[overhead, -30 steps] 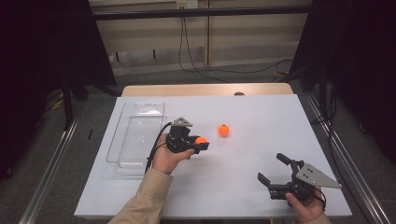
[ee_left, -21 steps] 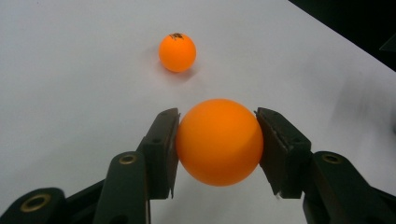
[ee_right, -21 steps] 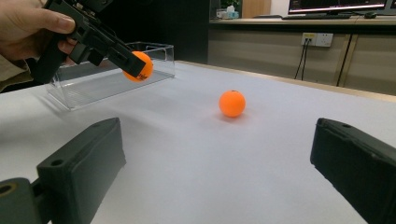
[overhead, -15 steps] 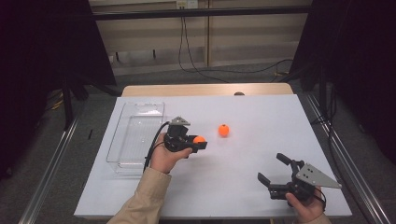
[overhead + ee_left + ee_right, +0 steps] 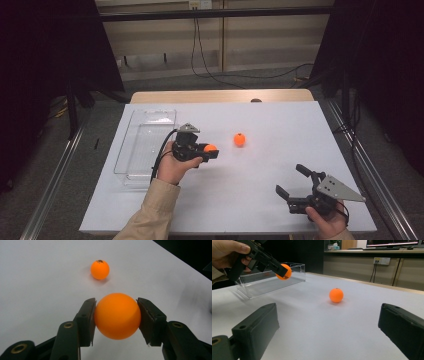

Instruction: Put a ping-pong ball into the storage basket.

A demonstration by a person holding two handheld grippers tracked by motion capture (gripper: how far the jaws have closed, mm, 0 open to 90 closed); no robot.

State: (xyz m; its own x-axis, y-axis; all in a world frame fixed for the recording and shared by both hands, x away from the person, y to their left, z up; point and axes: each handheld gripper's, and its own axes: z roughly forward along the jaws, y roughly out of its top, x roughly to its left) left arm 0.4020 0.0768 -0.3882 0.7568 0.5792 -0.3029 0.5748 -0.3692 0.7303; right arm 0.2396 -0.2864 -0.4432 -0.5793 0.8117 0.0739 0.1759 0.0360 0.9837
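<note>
White desk (image 5: 280, 150): keep left claw (image 5: 117, 315) clamped on ball (image 5: 117, 316), carry level to clear tray (image 5: 145, 145); right claw (image 5: 300, 185) gaping, empty.

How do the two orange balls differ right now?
The held ball is clamped between the jaws of the left gripper and lifted off the table; the loose ball rests on the table, touched by nothing. The held ball is nearer the clear tray; the loose ball lies farther right. Both are plain orange and look alike in size.
</note>
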